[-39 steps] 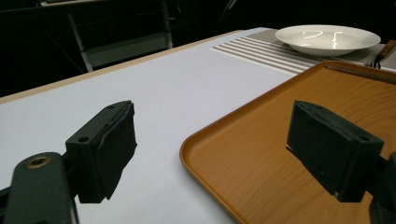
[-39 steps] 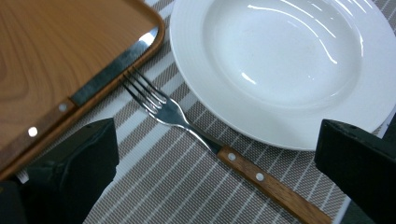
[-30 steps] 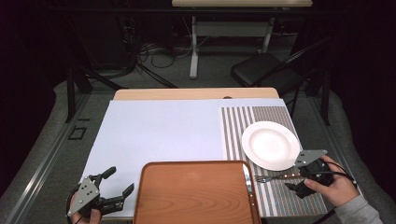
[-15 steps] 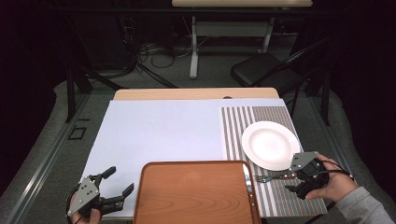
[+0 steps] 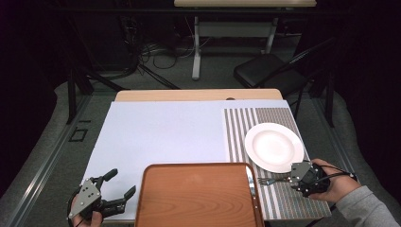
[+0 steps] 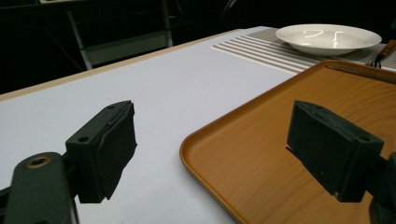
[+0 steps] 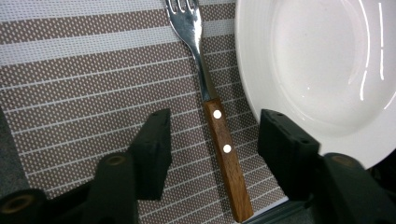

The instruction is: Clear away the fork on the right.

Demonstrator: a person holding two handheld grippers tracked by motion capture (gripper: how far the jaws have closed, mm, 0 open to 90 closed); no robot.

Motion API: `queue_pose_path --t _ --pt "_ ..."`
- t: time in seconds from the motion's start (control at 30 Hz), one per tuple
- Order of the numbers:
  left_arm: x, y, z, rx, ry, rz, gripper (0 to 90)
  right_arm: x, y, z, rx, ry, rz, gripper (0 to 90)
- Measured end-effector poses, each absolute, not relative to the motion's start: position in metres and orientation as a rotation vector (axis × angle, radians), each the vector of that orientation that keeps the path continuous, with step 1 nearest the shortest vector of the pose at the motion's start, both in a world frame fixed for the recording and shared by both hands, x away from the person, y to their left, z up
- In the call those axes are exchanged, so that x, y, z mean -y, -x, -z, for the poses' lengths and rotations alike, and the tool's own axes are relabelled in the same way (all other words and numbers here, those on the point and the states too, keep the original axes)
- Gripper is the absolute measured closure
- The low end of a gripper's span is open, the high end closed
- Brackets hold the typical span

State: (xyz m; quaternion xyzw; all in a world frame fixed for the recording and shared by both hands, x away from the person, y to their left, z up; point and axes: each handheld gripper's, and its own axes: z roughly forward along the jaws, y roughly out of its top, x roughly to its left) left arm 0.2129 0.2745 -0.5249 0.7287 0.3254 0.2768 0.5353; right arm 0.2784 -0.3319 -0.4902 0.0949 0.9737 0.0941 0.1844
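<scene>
On the counter, a tray sits at the near edge, about midway across. A placemat covers the counter's right part, and a plate rests on it, behind and to the right of the tray. A fork lies on the placemat just in front of the plate, between the tray and the right hand-held gripper. The left hand-held gripper is near the counter's front left corner, left of the tray. A chair stands on the floor beyond the counter.
</scene>
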Motion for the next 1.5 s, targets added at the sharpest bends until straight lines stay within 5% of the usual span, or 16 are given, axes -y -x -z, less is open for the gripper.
queue_pose_path --t 0.8,1.5 --pt "-0.274 -0.214 0.526 -0.784 -1.739 -0.649 15.7 0.326 -0.289 0.51 -2.797 -0.153 -0.156 67.8" --pt "-0.274 -0.214 0.526 -0.785 -1.741 -0.647 15.7 0.326 -0.294 0.523 -2.764 -0.041 -0.054 73.4"
